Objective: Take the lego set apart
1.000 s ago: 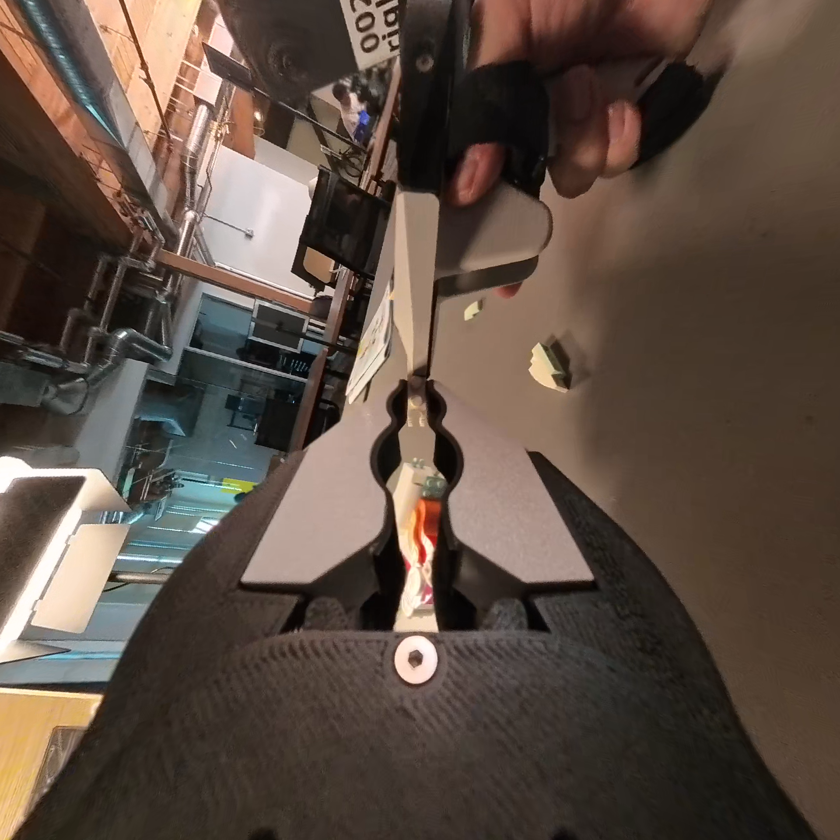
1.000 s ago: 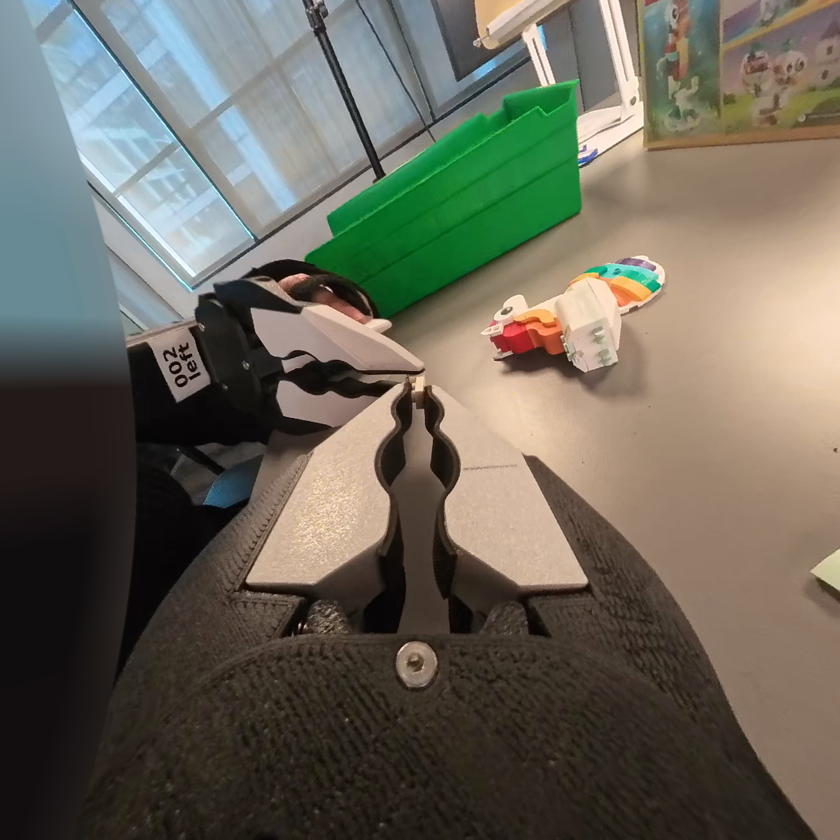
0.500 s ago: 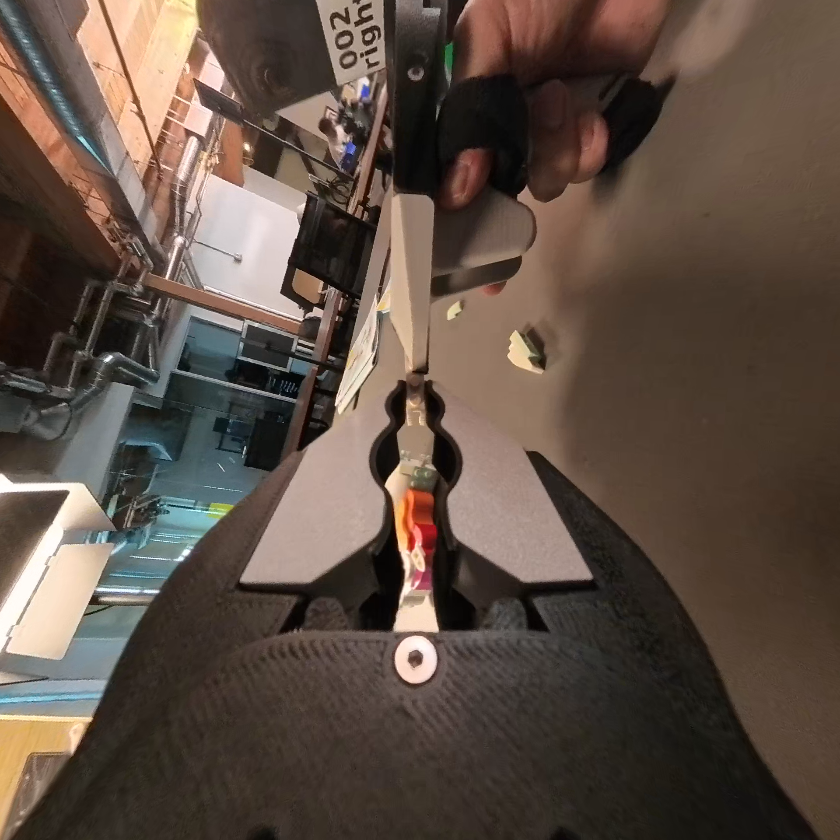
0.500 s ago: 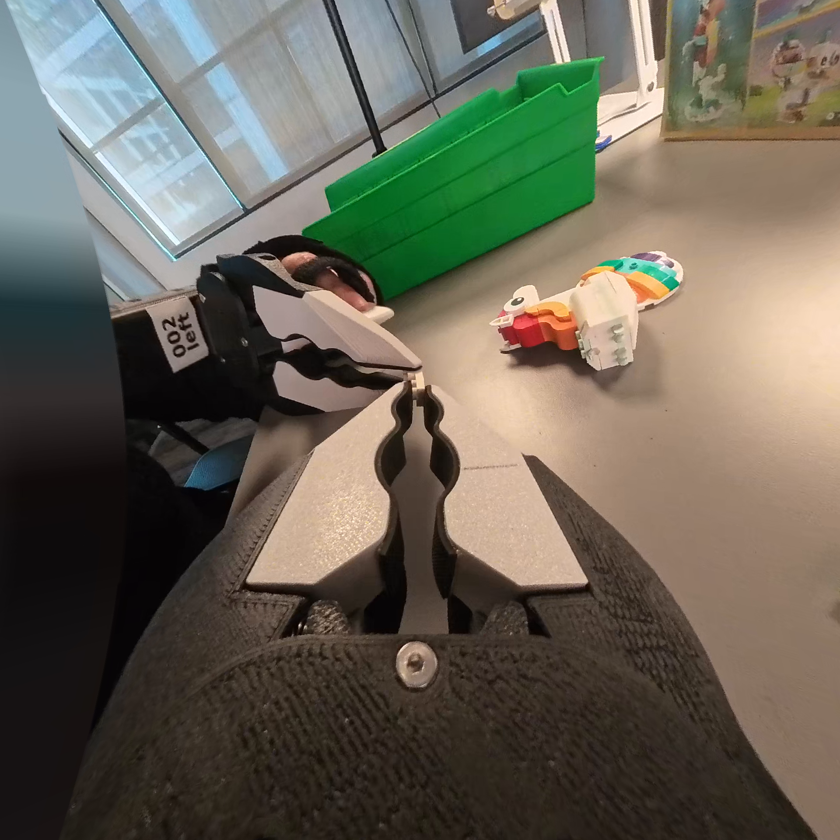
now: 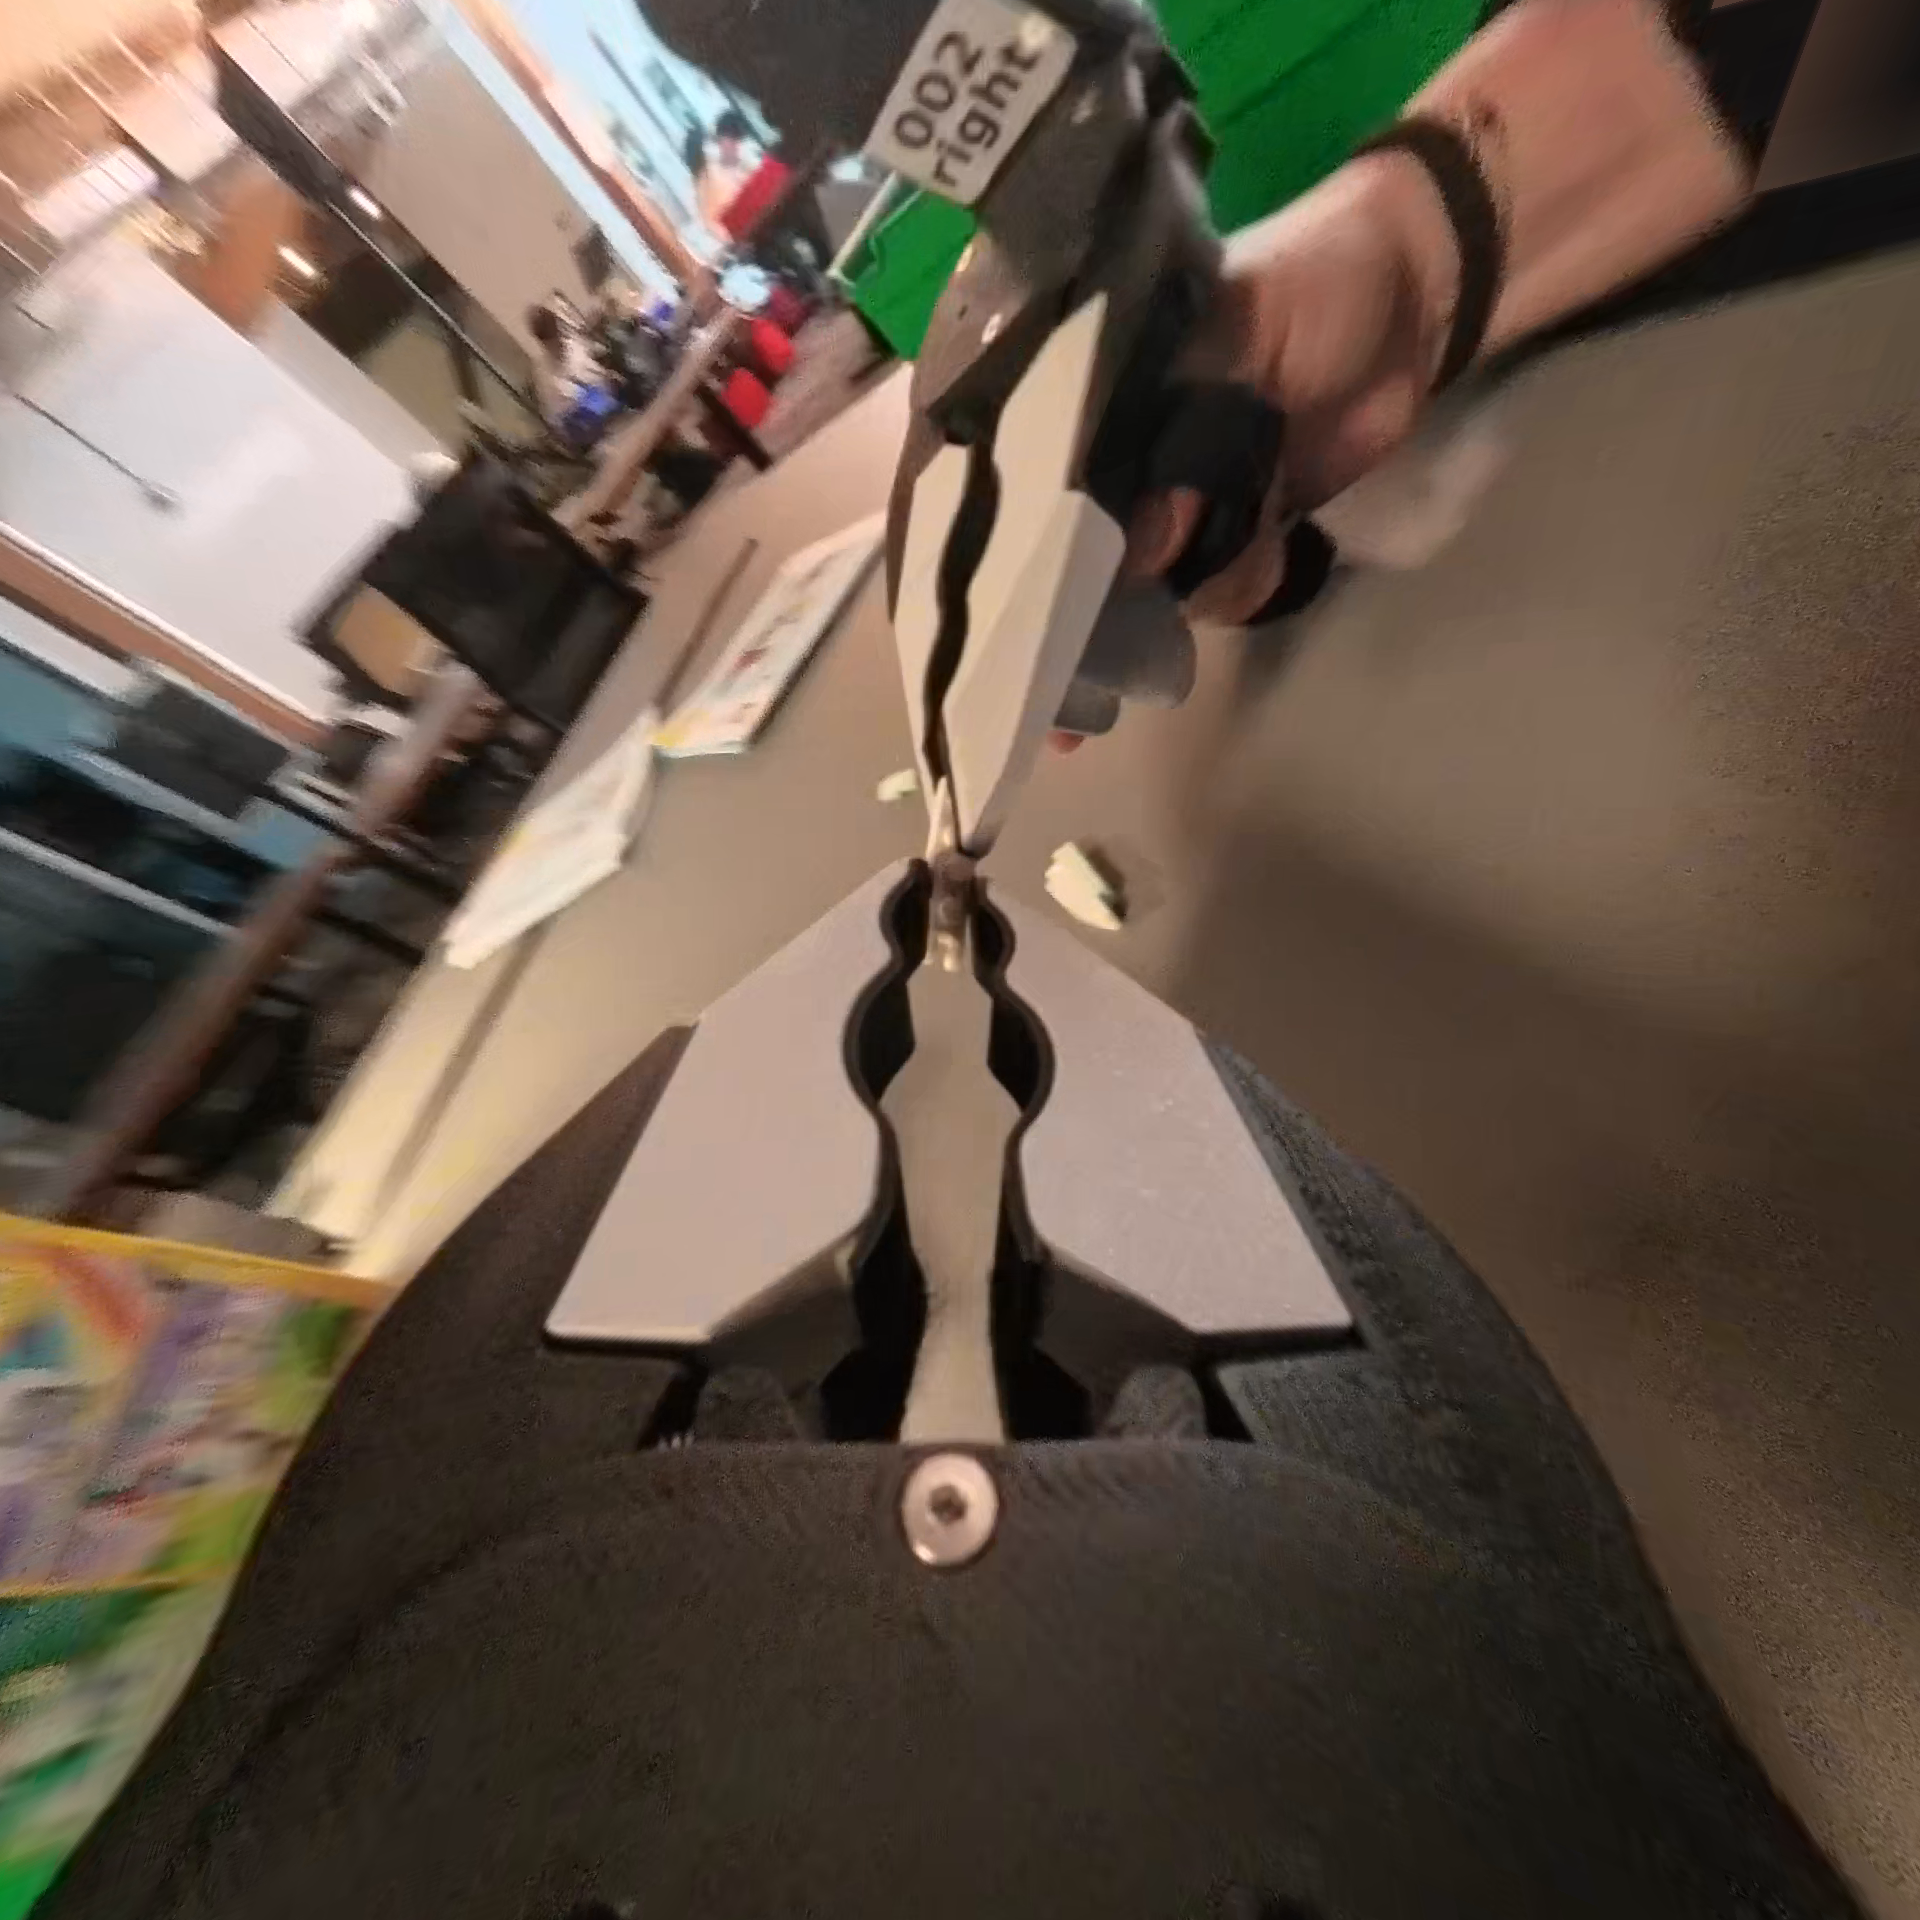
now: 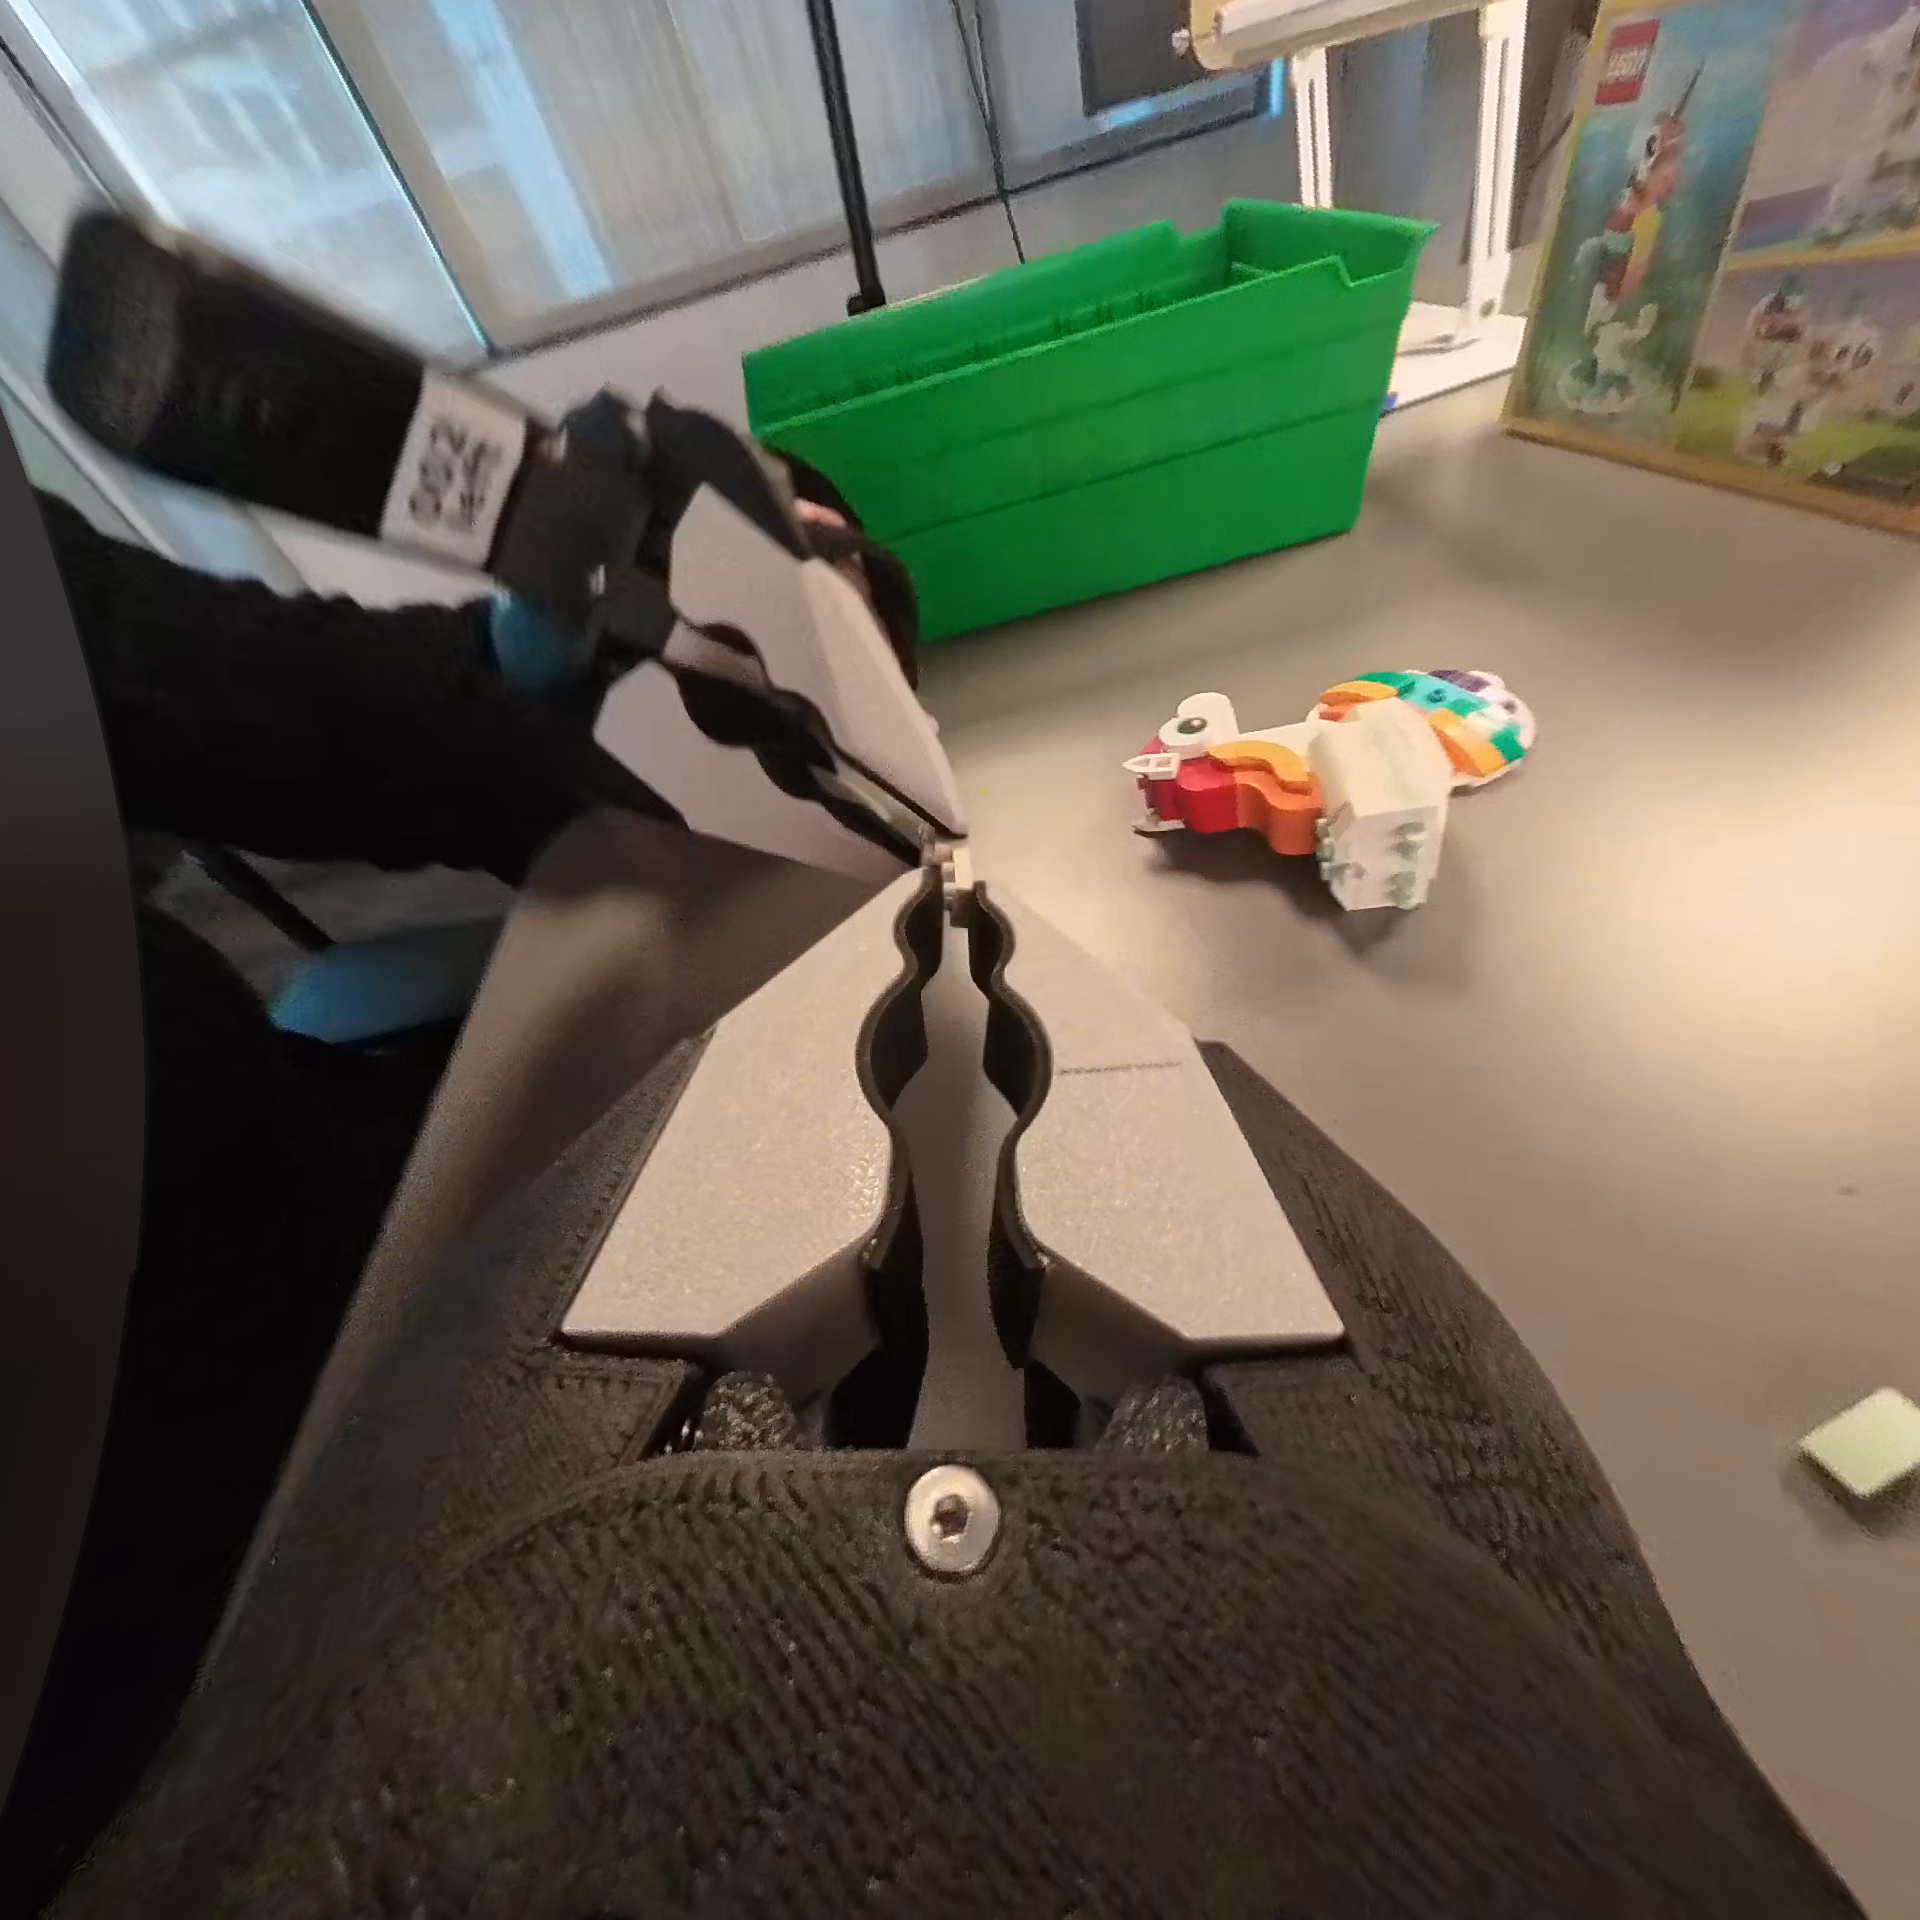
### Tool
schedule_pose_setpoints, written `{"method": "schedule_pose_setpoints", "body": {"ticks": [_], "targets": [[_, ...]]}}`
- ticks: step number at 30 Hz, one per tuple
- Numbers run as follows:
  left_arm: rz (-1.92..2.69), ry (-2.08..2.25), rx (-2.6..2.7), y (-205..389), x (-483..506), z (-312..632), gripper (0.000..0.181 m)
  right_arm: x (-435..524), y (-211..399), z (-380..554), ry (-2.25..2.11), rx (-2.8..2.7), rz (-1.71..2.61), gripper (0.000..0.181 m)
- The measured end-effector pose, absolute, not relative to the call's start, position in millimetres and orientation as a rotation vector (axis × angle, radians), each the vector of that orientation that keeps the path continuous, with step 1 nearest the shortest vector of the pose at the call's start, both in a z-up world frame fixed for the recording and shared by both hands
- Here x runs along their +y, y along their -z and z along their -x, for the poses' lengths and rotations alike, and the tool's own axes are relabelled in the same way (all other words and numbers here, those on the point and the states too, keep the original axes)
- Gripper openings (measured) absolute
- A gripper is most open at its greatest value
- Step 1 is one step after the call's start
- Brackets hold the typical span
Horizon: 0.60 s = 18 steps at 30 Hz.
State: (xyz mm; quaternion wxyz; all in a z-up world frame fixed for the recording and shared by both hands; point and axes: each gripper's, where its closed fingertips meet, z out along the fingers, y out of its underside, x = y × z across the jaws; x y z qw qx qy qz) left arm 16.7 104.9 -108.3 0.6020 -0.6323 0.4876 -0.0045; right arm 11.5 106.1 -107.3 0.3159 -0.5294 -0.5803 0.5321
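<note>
A small pale lego piece [image 5: 947, 916] is pinched between the tips of my left gripper [image 5: 948, 894], which is shut on it. My right gripper [image 5: 956, 836] comes in from above, tip to tip, and is shut on the same small piece [image 6: 951, 871]. In the right wrist view my right gripper [image 6: 951, 894] meets the left gripper [image 6: 938, 831] just above the grey table near its left edge. The colourful lego model [image 6: 1340, 779] lies on its side on the table, to the right of both grippers and apart from them.
A green bin [image 6: 1091, 436] stands behind the model, and the lego box [image 6: 1725, 260] is at the back right. A pale green plate [image 6: 1865, 1439] lies at the right. Loose pale pieces [image 5: 1086, 883] and instruction booklets [image 5: 561, 842] lie on the table beyond the grippers.
My left gripper has rolled and swung, so its view has turned and is blurred. Both grippers stay tip to tip on the small piece. The model no longer shows between the left fingers.
</note>
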Motion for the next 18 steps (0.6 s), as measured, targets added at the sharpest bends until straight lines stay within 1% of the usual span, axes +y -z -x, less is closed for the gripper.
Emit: {"method": "schedule_pose_setpoints", "body": {"ticks": [1, 3, 4, 5, 7, 9, 11, 13, 16, 18], "targets": [[1.497, 0.104, 1.097, 108.3, 105.0, -16.0, 0.006, 107.0, 108.3, -11.3, -1.351, -1.543, 1.376, 0.004], [1.479, 0.31, 1.069, 100.6, 95.3, -20.7, 0.0, 131.1, 120.0, -14.3, -1.104, -1.545, 1.406, 0.003], [1.454, 0.387, 0.994, 86.4, 92.4, -17.4, 0.0, 146.9, 123.6, -20.2, -0.992, -1.54, 1.41, 0.003], [1.444, 0.375, 0.956, 78.6, 93.3, -8.8, 0.0, 151.3, 117.2, -23.3, -1.061, -1.483, 1.426, 0.003], [1.442, 0.216, 0.918, 74.8, 101.4, 12.2, 0.0, 153.8, 107.5, -25.1, -1.219, -1.381, 1.477, 0.003], [1.438, 0.108, 0.896, 75.8, 107.2, 18.0, 0.0, 153.0, 105.9, -23.0, -1.16, -1.388, 1.43, 0.003], [1.472, 0.123, 0.887, 83.5, 111.2, 8.7, 0.002, 147.9, 94.5, -19.3, -1.099, -1.362, 1.307, 0.003], [1.538, 0.268, 0.818, 87.3, 114.3, -3.6, 0.01, 141.0, 79.3, -18.4, -0.995, -1.339, 1.153, 0.003], [1.555, 0.673, 0.644, 73.7, 112.2, -18.6, 0.026, 122.3, 61.0, -18.9, -0.825, -1.326, 0.911, 0.003], [1.532, 0.915, 0.557, 64.8, 109.2, -21.8, 0.028, 112.5, 53.2, -18.7, -0.747, -1.311, 0.807, 0.003]]}}
